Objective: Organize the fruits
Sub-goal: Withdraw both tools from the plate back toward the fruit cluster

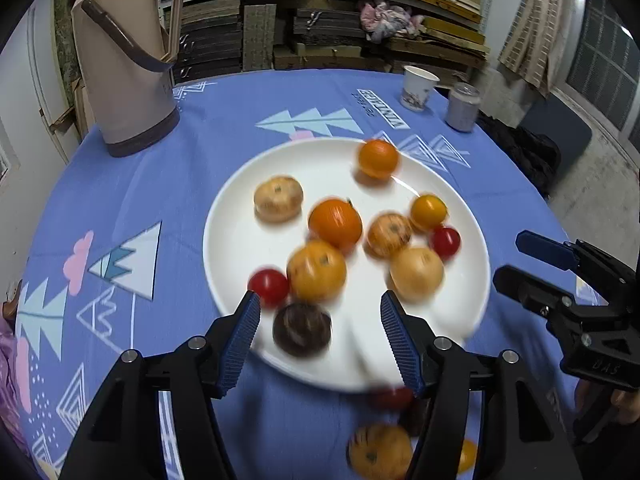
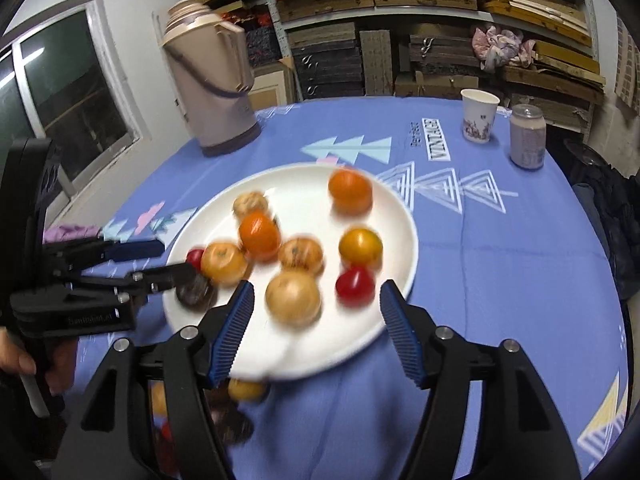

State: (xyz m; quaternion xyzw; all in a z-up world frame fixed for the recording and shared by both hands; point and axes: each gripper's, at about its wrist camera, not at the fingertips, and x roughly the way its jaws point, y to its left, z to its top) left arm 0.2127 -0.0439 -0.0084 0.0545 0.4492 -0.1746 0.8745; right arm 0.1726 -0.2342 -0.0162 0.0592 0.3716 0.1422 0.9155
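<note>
A white plate (image 1: 240,248) on the blue tablecloth holds several fruits: oranges, yellow and red tomatoes (image 1: 269,286), and a dark brown fruit (image 1: 302,329). My left gripper (image 1: 320,312) is open and empty, with the dark fruit between its fingers at the plate's near rim. My right gripper (image 2: 316,304) is open and empty over the plate's (image 2: 392,216) near edge, above a pale yellow fruit (image 2: 293,298) and a red tomato (image 2: 355,285). A few more fruits (image 1: 380,450) lie on the cloth in front of the plate. Each gripper shows in the other's view, the right one (image 1: 516,256) and the left one (image 2: 176,260).
A beige thermos jug (image 1: 124,60) stands at the table's back left. A paper cup (image 1: 416,88) and a drink can (image 1: 463,107) stand at the back right. Shelves of stacked boxes lie behind the table. Purple cloth (image 2: 70,233) sits at the left edge.
</note>
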